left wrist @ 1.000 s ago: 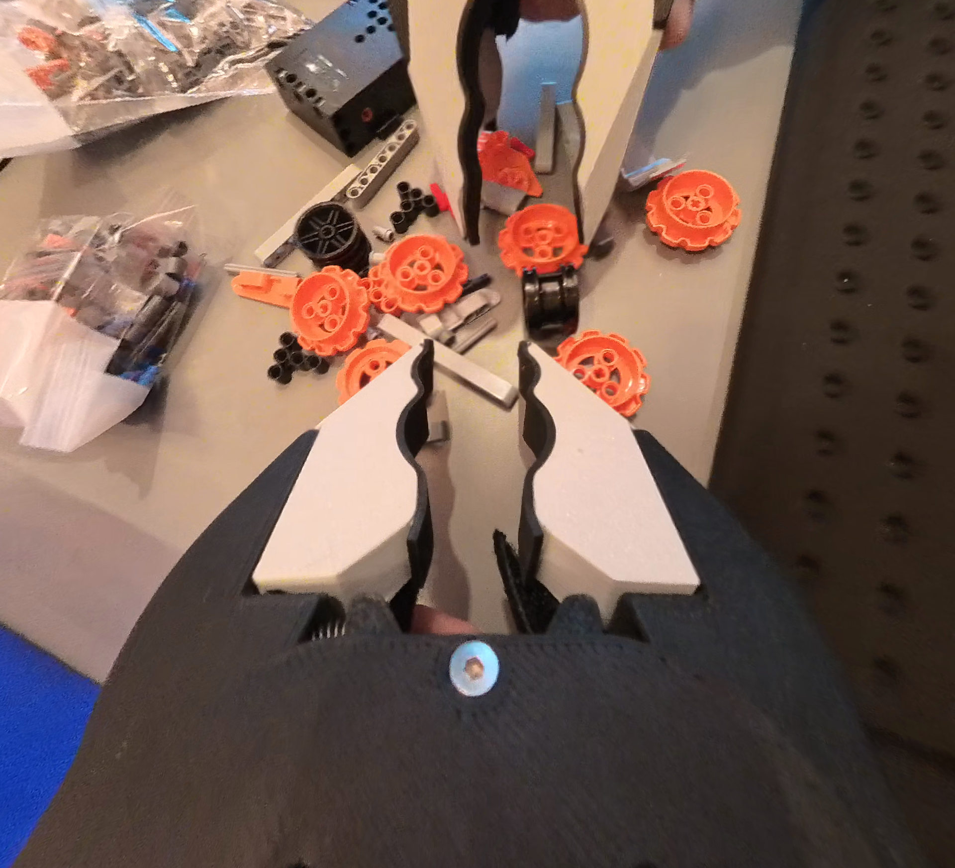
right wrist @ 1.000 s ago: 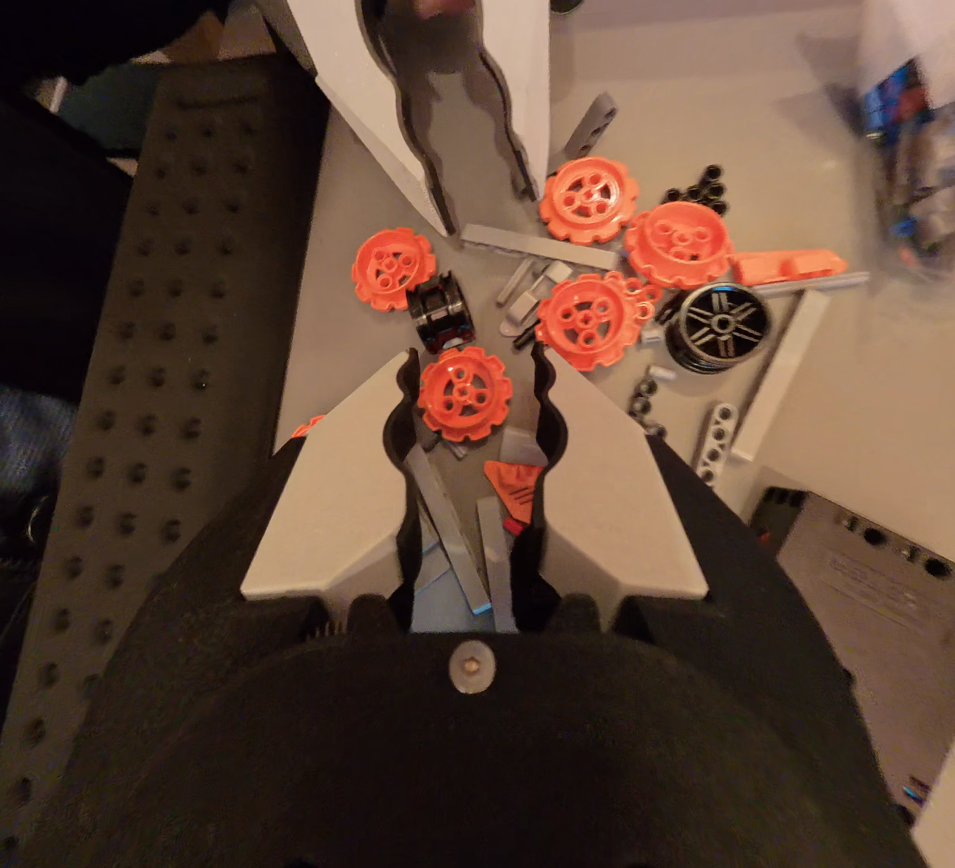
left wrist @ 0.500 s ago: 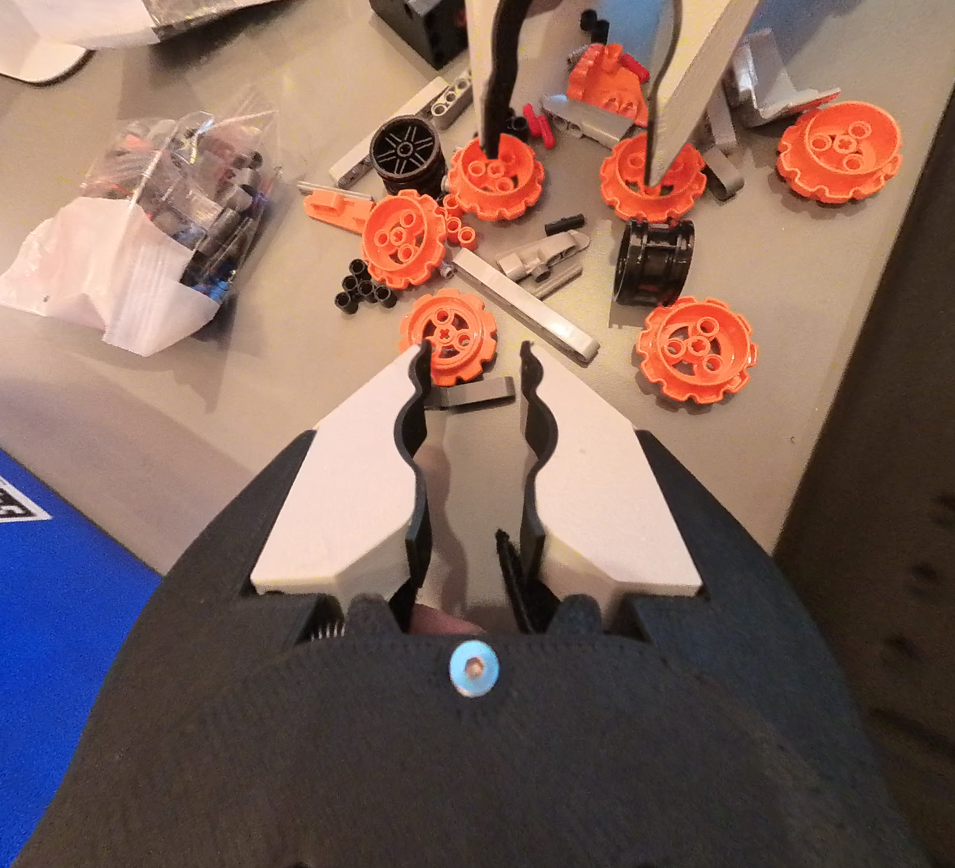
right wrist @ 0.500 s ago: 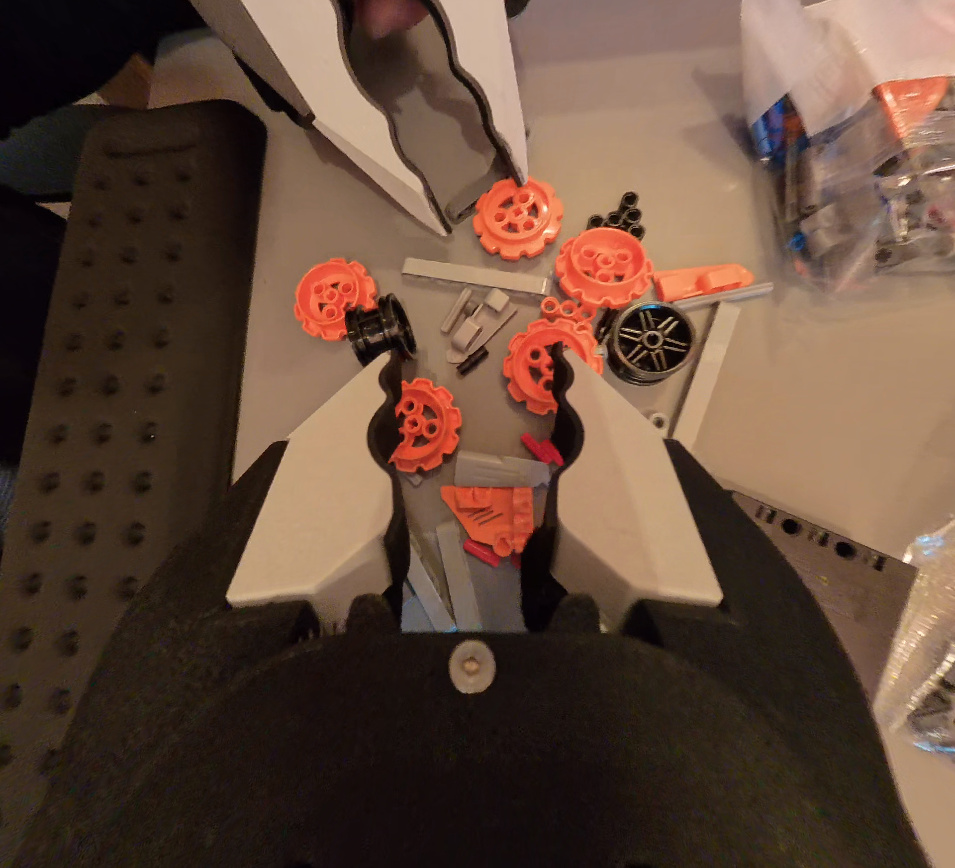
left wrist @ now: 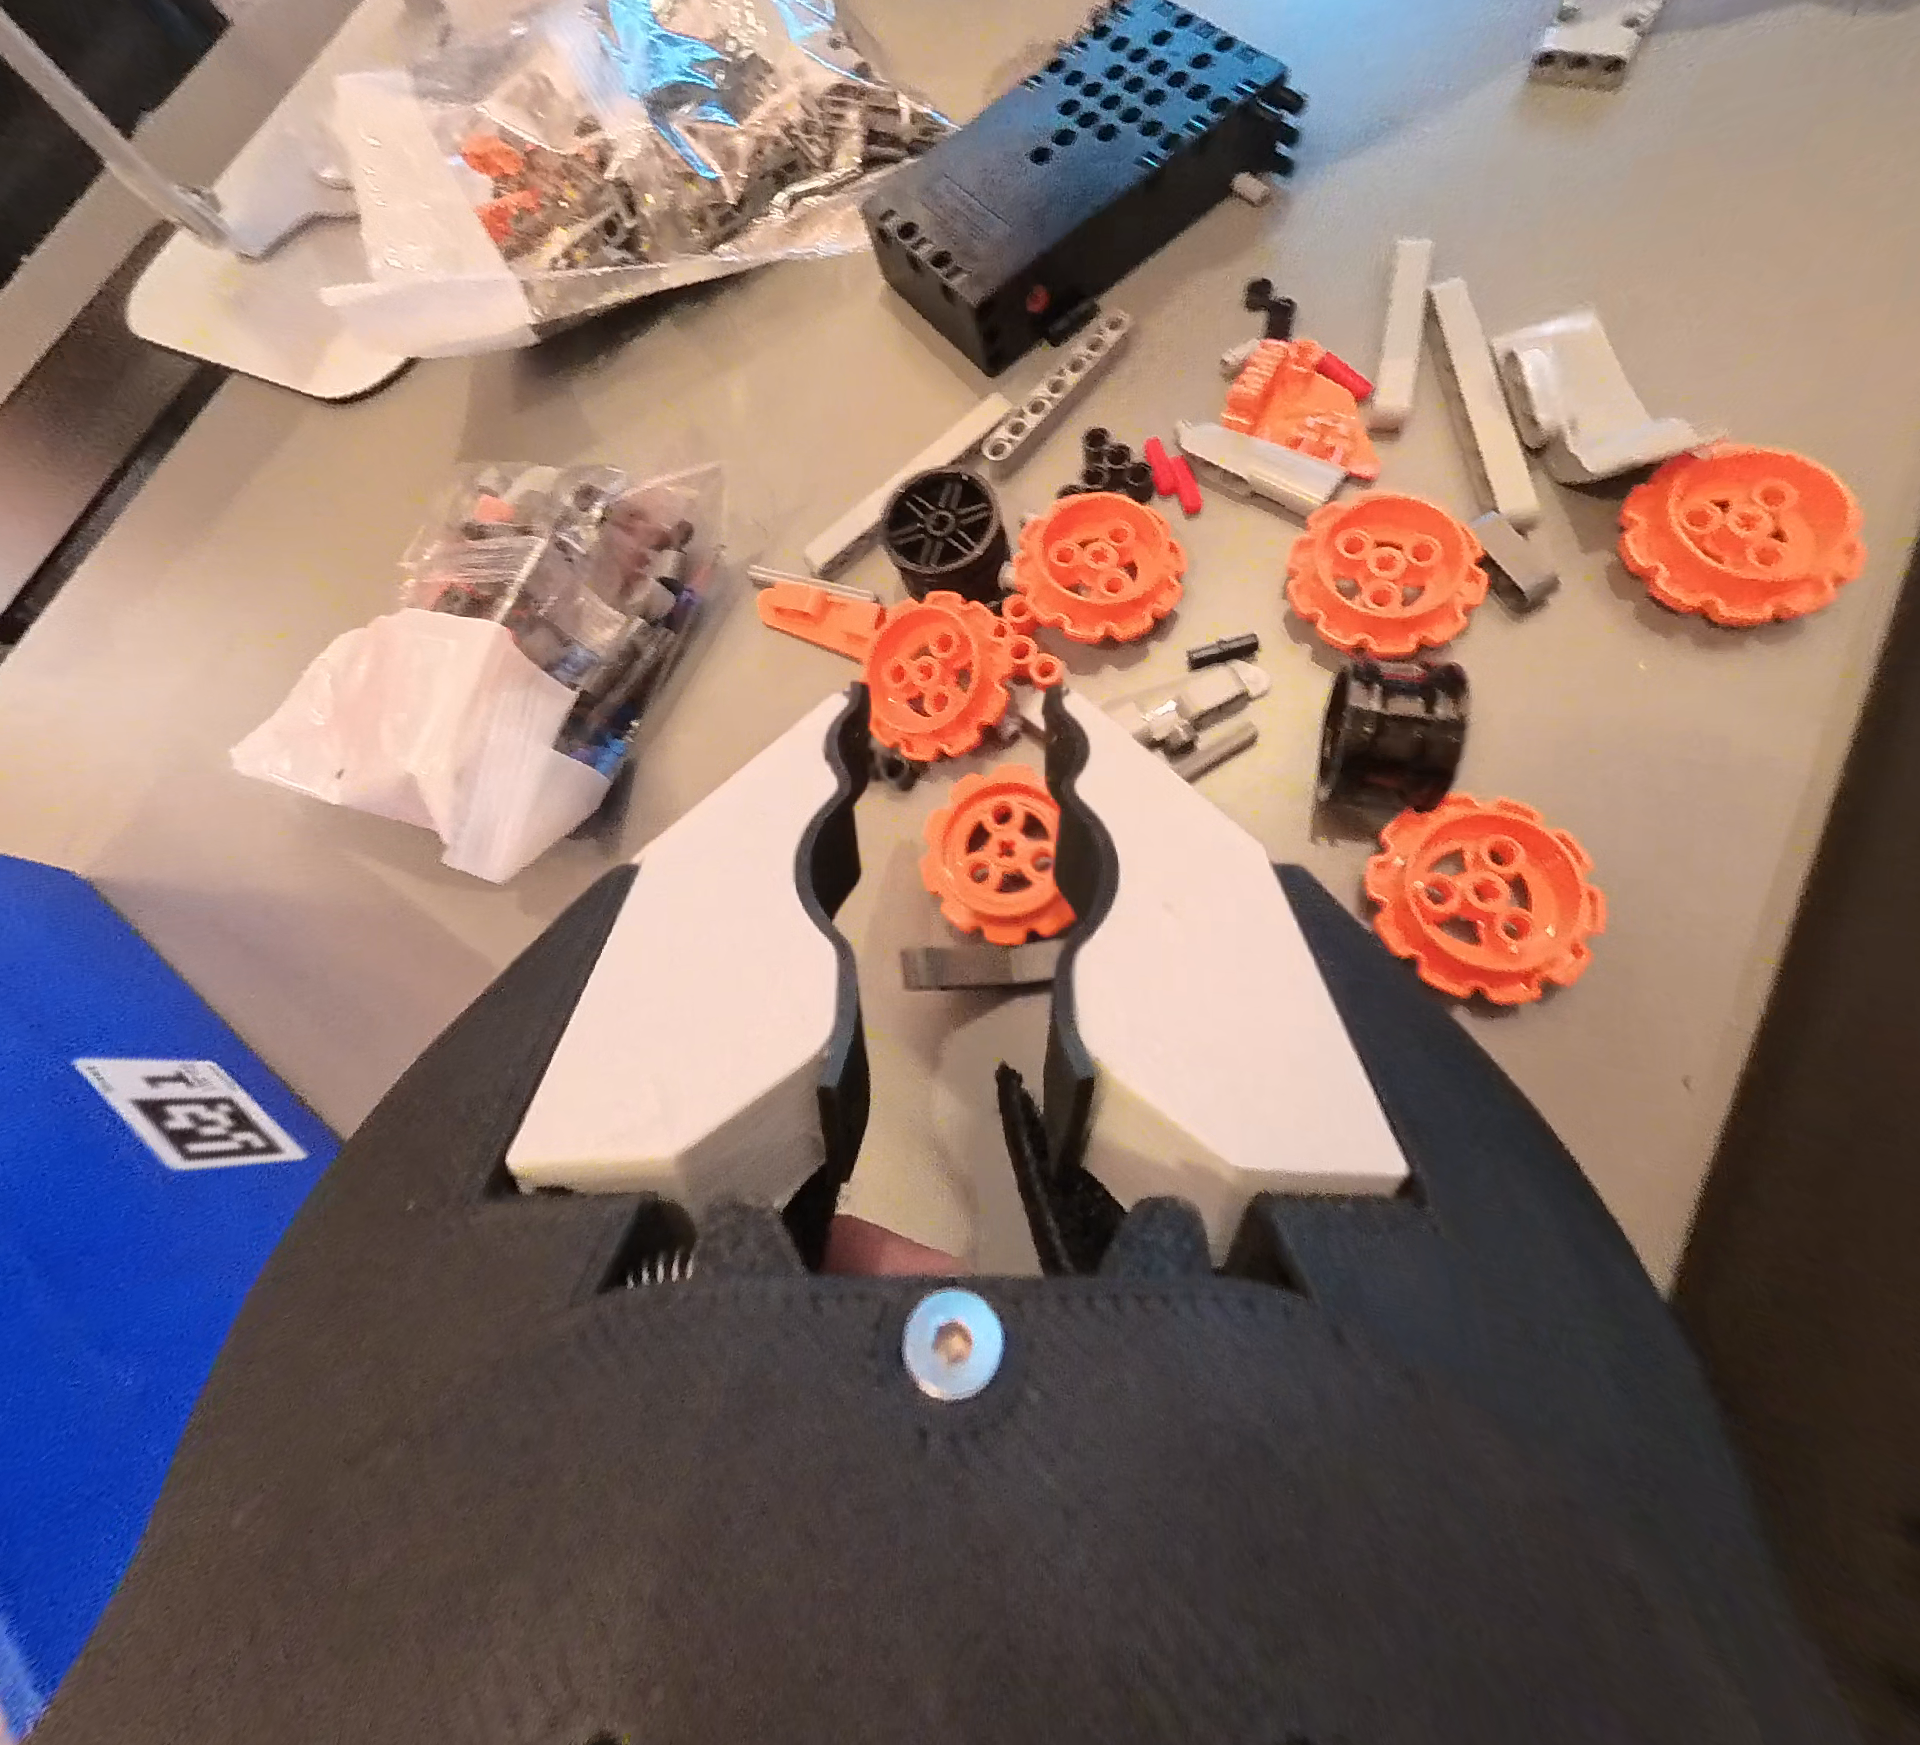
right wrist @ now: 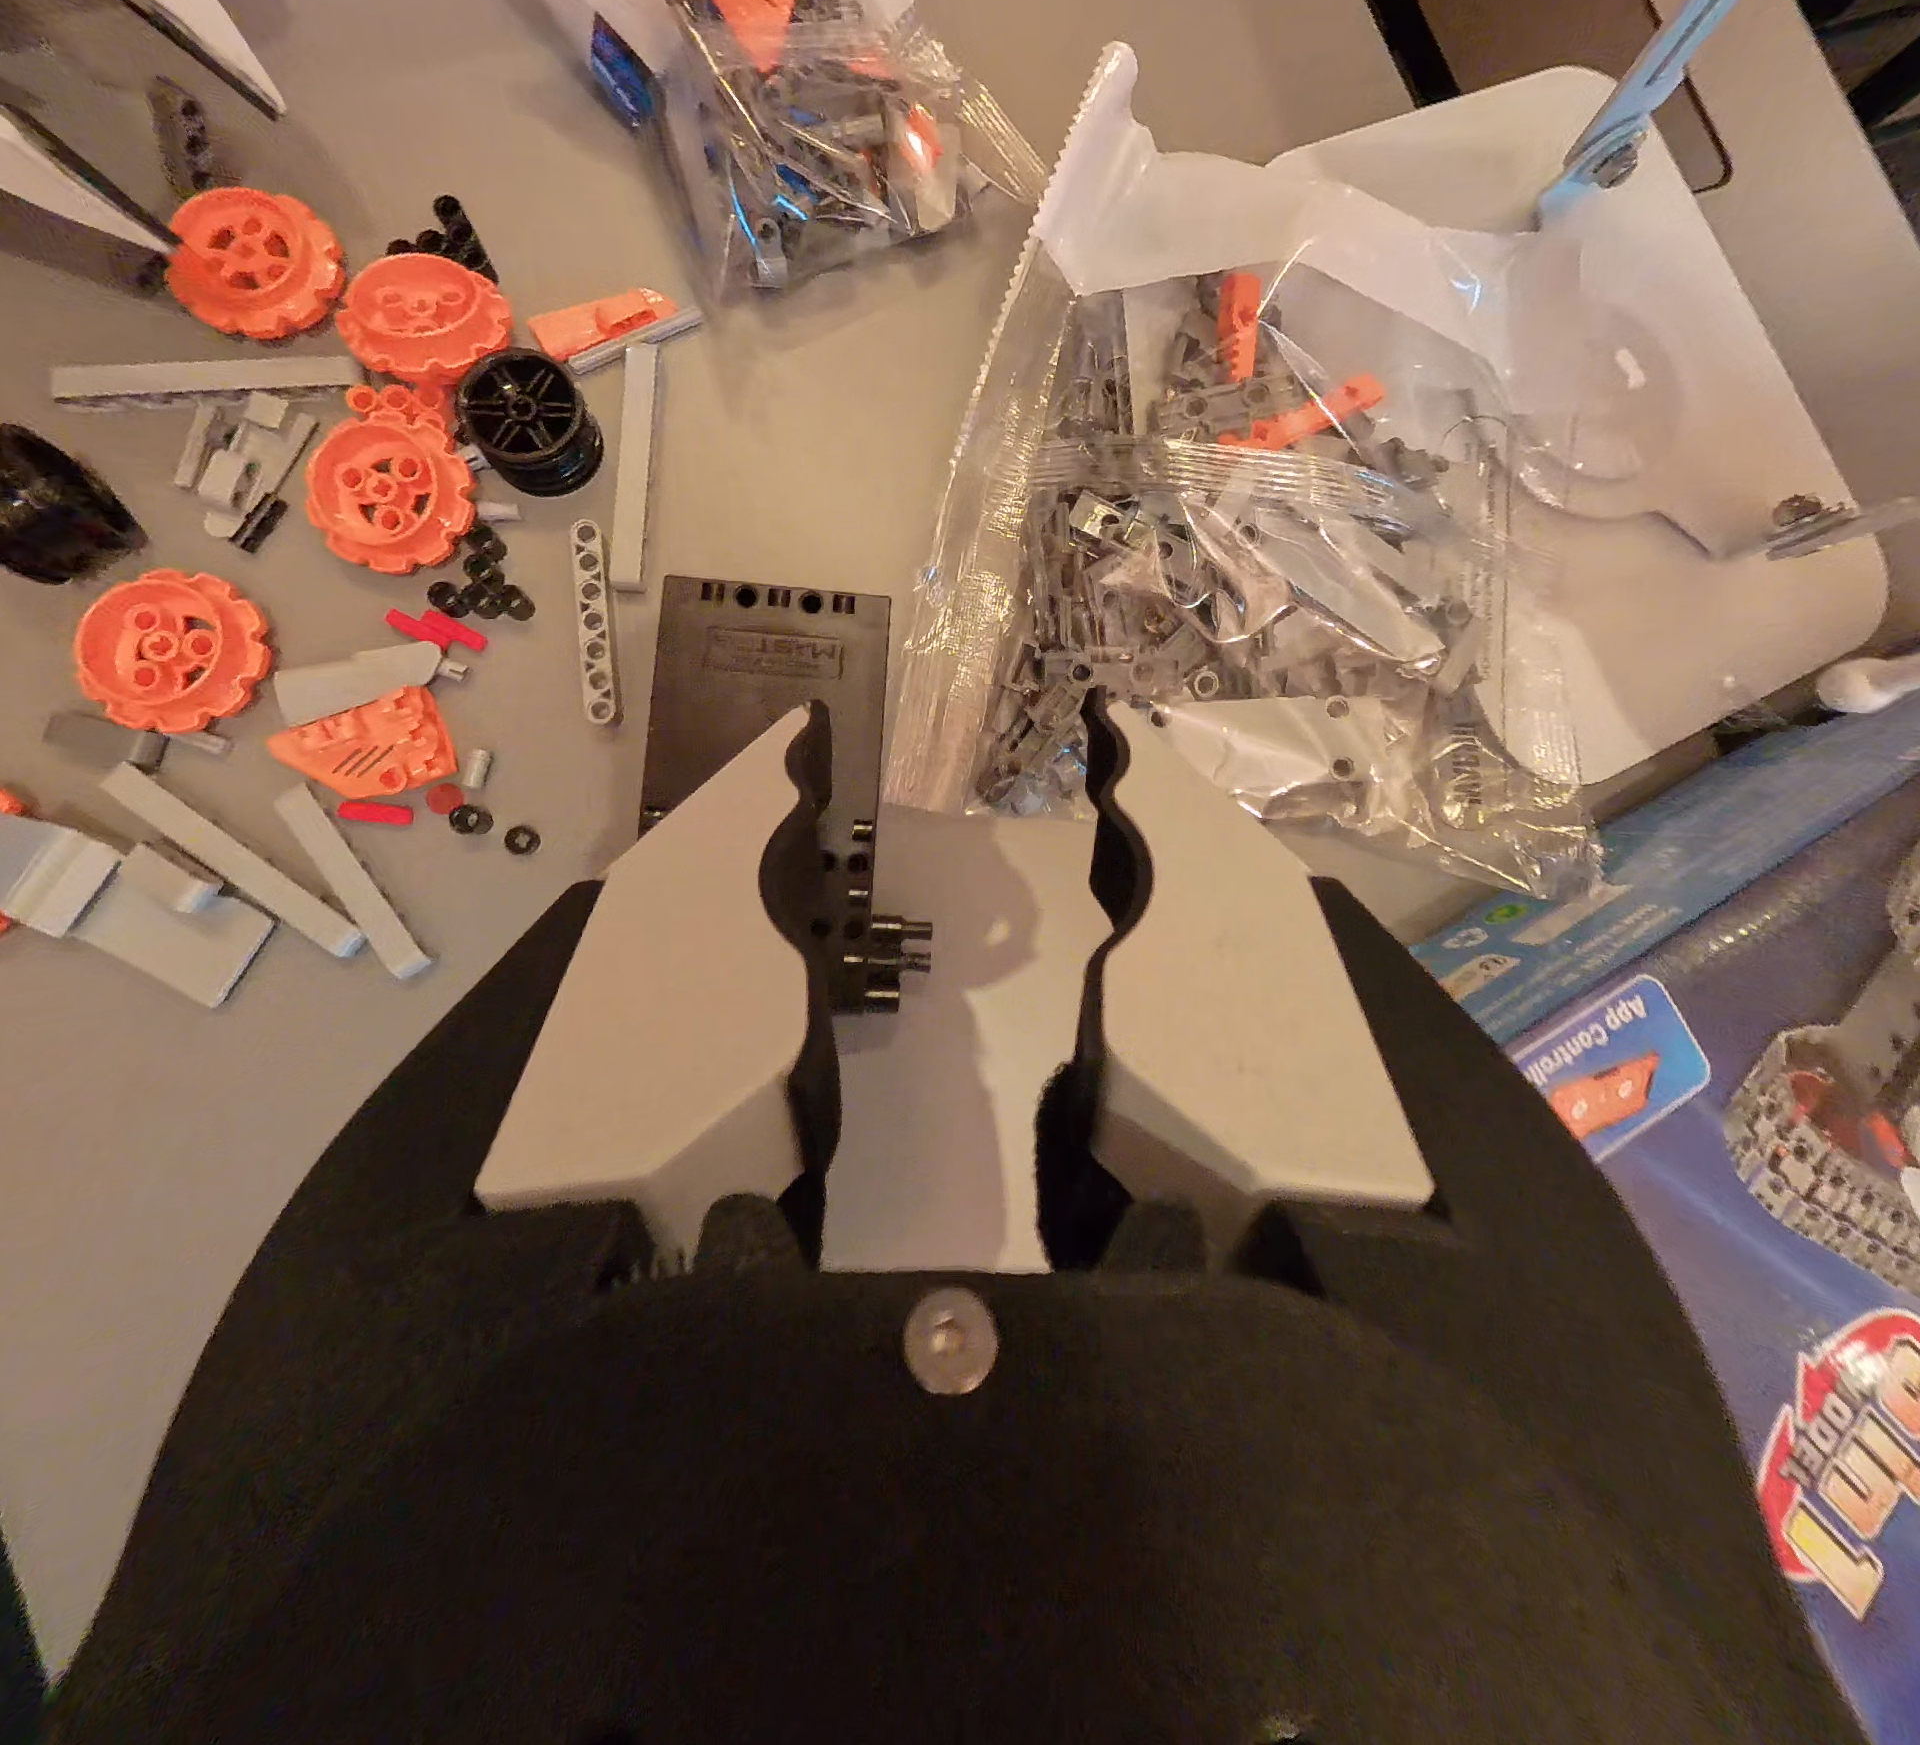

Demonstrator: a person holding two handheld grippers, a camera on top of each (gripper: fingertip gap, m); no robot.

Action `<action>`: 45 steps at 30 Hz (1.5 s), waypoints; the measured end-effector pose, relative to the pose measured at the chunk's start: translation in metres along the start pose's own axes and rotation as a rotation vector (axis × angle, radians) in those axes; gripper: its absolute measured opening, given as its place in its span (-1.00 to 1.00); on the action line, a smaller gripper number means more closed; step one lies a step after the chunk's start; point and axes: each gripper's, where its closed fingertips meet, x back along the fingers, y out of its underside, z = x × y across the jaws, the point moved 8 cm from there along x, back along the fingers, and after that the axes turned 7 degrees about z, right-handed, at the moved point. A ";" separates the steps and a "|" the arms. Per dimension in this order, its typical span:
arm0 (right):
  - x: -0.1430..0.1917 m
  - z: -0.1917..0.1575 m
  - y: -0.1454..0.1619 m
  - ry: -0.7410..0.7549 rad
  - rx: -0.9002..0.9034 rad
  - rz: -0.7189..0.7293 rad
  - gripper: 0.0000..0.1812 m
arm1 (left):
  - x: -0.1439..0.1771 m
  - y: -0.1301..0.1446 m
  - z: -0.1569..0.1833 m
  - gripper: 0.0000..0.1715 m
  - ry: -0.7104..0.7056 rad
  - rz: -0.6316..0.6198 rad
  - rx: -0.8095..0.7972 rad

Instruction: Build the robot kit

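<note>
Now the right gripper [right wrist: 951, 739] is no longer over the scattered parts: half a second ago its fingers straddled the orange gears, and it now hangs above the black block [right wrist: 774, 687] and the edge of the large parts bag [right wrist: 1247, 552], fingers spread and holding nothing. One fingertip overlaps the block's top in the right wrist view; whether it touches I cannot tell.

The left gripper [left wrist: 951, 724] has shifted too. Its fingers are spread and empty, and between them lies a small spoked gear [left wrist: 1003, 854] with a dark grey piece [left wrist: 971, 966] just below it on the table [left wrist: 312, 656]. A holed gear [left wrist: 935, 677] sits right at the fingertips, overlapping them in the left wrist view (contact unclear). The right wrist view shows the left gripper's tips reaching the spoked gear from the far corner.

With the right gripper gone from the left wrist view, the parts it had hidden show plainly: more orange gears, a black wheel [left wrist: 945, 532], a black rim [left wrist: 1392, 739], grey beams and a small bag [left wrist: 520, 635]. A printed box [right wrist: 1714, 1124] lies at the table's edge by the right gripper.
</note>
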 end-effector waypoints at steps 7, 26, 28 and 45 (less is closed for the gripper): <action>-0.057 -0.019 -0.032 -0.110 0.061 -0.003 -0.53 | -0.012 -0.006 -0.021 -0.66 -0.123 -0.008 0.006; -0.102 -0.046 -0.084 -0.243 0.071 0.114 -1.00 | 0.002 -0.025 -0.021 -0.69 -0.212 0.154 -0.045; -0.106 -0.051 -0.085 -0.261 0.044 0.104 -0.86 | 0.007 -0.027 -0.025 -0.70 -0.237 0.171 -0.032; -0.089 -0.052 -0.096 -0.340 -0.026 0.146 -1.00 | 0.024 -0.032 -0.031 -0.54 -0.327 0.113 -0.104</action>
